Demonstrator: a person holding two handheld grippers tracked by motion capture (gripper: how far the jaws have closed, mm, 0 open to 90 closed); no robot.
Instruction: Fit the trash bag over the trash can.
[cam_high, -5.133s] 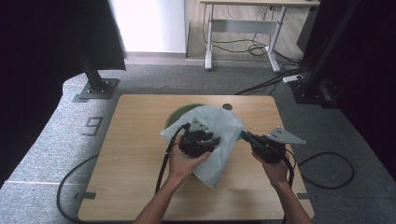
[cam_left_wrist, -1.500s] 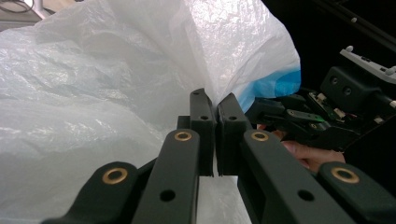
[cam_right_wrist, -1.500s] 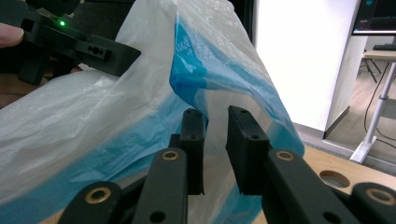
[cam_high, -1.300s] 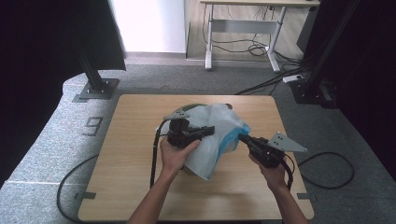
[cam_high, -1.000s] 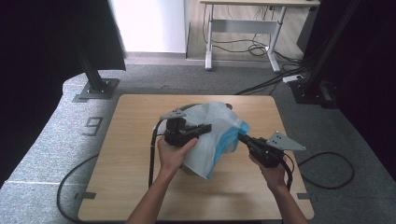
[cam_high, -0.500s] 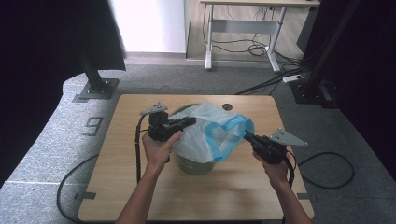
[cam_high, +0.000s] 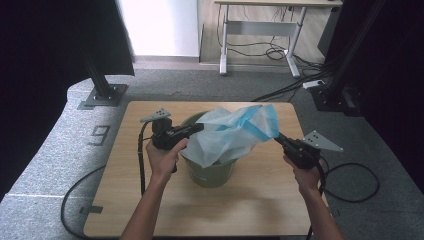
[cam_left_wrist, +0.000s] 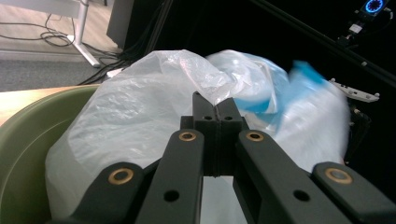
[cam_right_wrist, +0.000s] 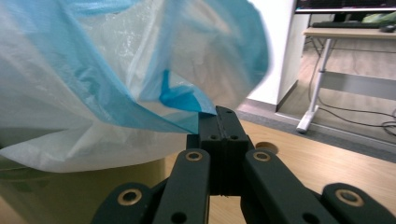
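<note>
Left gripper (cam_high: 197, 127): jaws fully closed, pinching a fold of the plastic bag (cam_high: 232, 132) at its near-left side; in the left gripper view (cam_left_wrist: 215, 109) the two jaw tips meet with bag film caught between them.
Right gripper (cam_high: 277, 138): jaws fully closed on the blue-banded edge of the bag; in the right gripper view (cam_right_wrist: 219, 116) the blue film runs straight into the shut jaw tips.
Plastic bag: translucent white with a blue band along its mouth, stretched between the two grippers, raised over the bucket (cam_high: 210, 167); its lower part hangs down inside the bucket.
Bucket: olive green, upright, near the middle of the table (cam_high: 250, 200); its rim shows at the left of the left gripper view (cam_left_wrist: 28, 126).
Left hand (cam_high: 162, 152): wrapped around the left gripper body, just beside the bucket's left wall.
Right hand (cam_high: 302, 172): holds the right gripper, to the right of the bucket and apart from it.
Cables: one trails from each gripper, off the table edge to the floor.
</note>
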